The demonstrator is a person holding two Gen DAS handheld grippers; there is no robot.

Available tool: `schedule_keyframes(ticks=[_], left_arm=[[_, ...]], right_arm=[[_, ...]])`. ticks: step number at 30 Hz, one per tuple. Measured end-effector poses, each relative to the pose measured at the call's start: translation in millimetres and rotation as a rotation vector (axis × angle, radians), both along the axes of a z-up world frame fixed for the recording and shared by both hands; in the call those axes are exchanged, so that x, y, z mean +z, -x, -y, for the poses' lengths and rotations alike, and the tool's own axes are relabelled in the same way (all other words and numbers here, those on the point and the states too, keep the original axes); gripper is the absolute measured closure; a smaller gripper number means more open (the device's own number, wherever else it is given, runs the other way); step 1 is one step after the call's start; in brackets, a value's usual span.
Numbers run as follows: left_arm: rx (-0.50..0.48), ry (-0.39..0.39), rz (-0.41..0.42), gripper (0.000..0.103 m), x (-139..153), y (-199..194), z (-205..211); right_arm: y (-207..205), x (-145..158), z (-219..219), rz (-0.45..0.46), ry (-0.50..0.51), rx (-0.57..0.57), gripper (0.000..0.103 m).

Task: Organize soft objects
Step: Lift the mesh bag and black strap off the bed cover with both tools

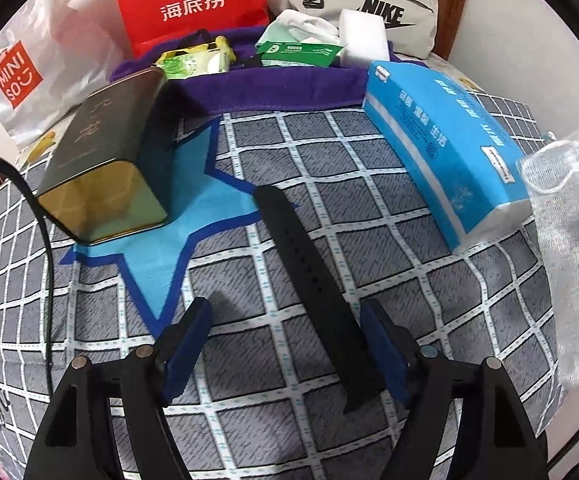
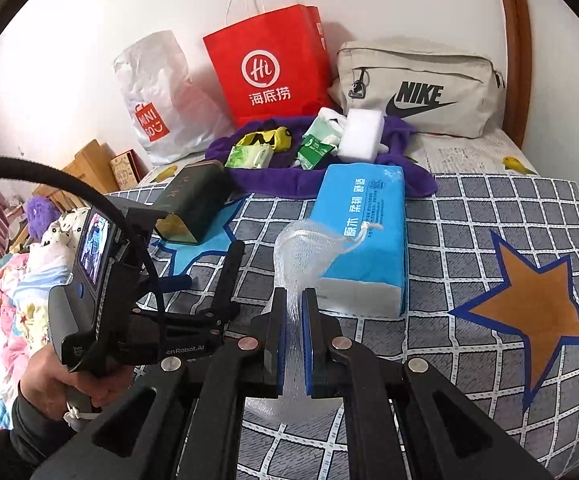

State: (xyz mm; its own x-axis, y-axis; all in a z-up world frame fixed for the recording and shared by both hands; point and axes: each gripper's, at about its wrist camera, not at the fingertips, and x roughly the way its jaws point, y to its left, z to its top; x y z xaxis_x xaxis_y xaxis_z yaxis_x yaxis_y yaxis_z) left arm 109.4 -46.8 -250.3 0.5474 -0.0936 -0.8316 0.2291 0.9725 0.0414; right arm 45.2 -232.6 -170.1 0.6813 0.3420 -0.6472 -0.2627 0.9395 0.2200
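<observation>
White, flimsy mesh pouch (image 2: 303, 252) hangs clenched in the right hand-held gripper (image 2: 294, 312) over the bed's checked cover (image 1: 429, 280), near the blue tissue pack (image 2: 363, 236), and could slip free; the left hand-held gripper (image 1: 285, 320) gapes around a black strap (image 1: 309, 272).

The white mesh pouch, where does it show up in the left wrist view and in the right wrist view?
Left wrist view: the white mesh pouch hangs at the far right edge, just right of the blue tissue pack.
Right wrist view: it is at centre, pinched in the right gripper, its drawstring top in front of the tissue pack.
Shared landmark: the blue tissue pack, lying on the checked bedspread in both views.
</observation>
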Motion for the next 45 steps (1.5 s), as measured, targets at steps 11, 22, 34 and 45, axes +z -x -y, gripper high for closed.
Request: schedule_keyframes(ticks=[11, 22, 34, 45], left_arm=[[-0.005, -0.041, 0.034, 0.027, -1, 2, -22], [-0.073, 0.015, 0.103, 0.042, -2, -6, -7], [-0.084, 0.059, 0.173, 0.042, -6, 0, -13], [-0.123, 0.081, 0.153, 0.023, -9, 0, -9]], right_arm=[[3, -9, 13, -0.004, -0.024, -0.01, 0.096], [2, -27, 13, -0.021, -0.018, 0.029, 0.093], [-15, -87, 6, -0.073, 0.014, 0.07, 0.092], [-8, -97, 20, 0.001, -0.112, 0.069, 0.092]])
